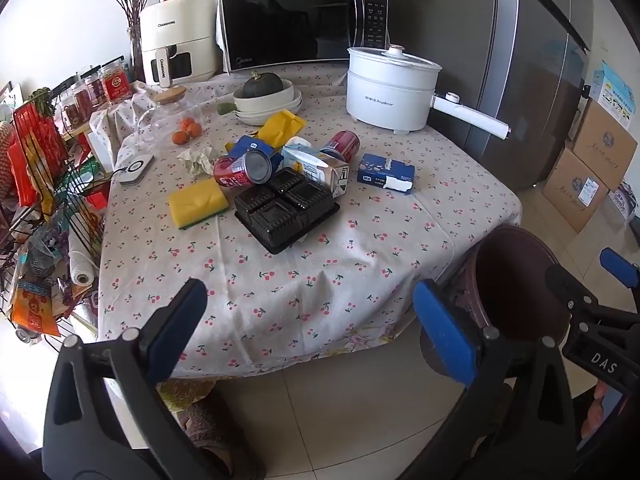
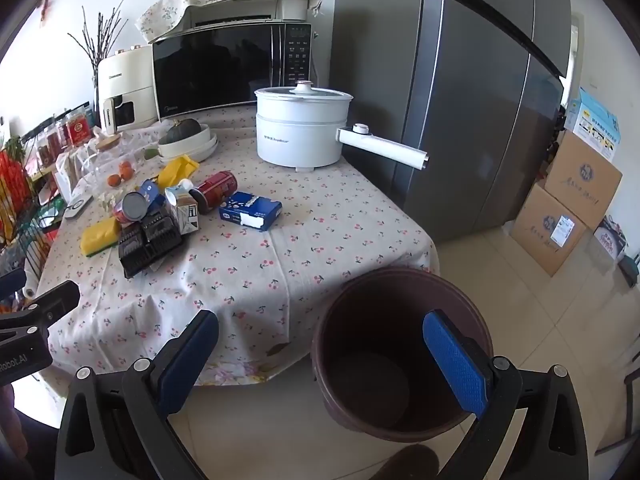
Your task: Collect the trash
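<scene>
A pile of trash lies mid-table: a black plastic tray [image 1: 286, 208] [image 2: 150, 240], two red cans [image 1: 244, 169] [image 1: 342, 146] [image 2: 214, 191], a milk carton [image 1: 318, 166] [image 2: 184, 208], a crumpled tissue [image 1: 198, 160], a yellow wrapper [image 1: 282, 126] [image 2: 178, 168] and a blue tissue pack [image 1: 386, 173] [image 2: 250, 210]. A brown bin [image 2: 400, 364] [image 1: 516, 280] stands on the floor off the table's near right corner and looks empty. My left gripper [image 1: 308, 328] is open and empty before the table's front edge. My right gripper [image 2: 320, 360] is open and empty, above the bin's left rim.
The table has a cherry-print cloth [image 1: 320, 264]. On it are a yellow sponge [image 1: 198, 203], a white electric pot [image 1: 390, 88], a microwave [image 1: 304, 24], an air fryer [image 1: 176, 40], bowls with a squash [image 1: 266, 100], oranges [image 1: 186, 130]. A wire rack [image 1: 44, 200] stands left; fridge [image 2: 480, 100] and boxes [image 2: 568, 208] right.
</scene>
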`<state>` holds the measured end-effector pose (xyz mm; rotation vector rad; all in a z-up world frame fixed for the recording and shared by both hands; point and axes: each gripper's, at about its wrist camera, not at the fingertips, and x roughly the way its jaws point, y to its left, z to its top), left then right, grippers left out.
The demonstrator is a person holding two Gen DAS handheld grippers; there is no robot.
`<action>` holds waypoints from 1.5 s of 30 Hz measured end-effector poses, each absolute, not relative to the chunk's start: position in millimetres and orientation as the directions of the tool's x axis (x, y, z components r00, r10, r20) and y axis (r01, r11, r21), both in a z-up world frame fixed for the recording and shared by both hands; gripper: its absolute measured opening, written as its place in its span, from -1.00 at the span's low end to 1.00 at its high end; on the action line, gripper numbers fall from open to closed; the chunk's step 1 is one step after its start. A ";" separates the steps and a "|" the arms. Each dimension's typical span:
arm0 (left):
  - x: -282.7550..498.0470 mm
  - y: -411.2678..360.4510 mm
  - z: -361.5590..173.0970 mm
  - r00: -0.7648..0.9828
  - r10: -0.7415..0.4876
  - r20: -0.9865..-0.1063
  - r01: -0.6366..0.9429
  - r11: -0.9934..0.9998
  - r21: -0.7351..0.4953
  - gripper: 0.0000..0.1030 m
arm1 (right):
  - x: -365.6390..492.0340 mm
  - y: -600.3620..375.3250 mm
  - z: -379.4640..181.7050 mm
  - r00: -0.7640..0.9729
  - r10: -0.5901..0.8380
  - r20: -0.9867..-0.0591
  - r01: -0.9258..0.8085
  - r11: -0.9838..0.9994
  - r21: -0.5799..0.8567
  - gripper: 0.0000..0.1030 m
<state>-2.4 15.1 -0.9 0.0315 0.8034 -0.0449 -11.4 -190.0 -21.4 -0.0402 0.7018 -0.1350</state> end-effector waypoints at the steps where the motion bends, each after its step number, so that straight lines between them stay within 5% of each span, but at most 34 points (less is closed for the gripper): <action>1: -2.5 15.2 -1.0 0.693 -0.028 -0.720 0.053 0.999 0.012 0.99 | -11.2 -190.6 -21.2 0.756 -0.135 -0.640 0.109 0.991 -0.081 1.00; 45: 21.5 24.5 4.2 0.698 0.032 -0.716 0.044 0.995 0.088 0.99 | 5.1 -186.2 -10.4 0.729 -0.181 -0.660 0.078 0.980 -0.183 1.00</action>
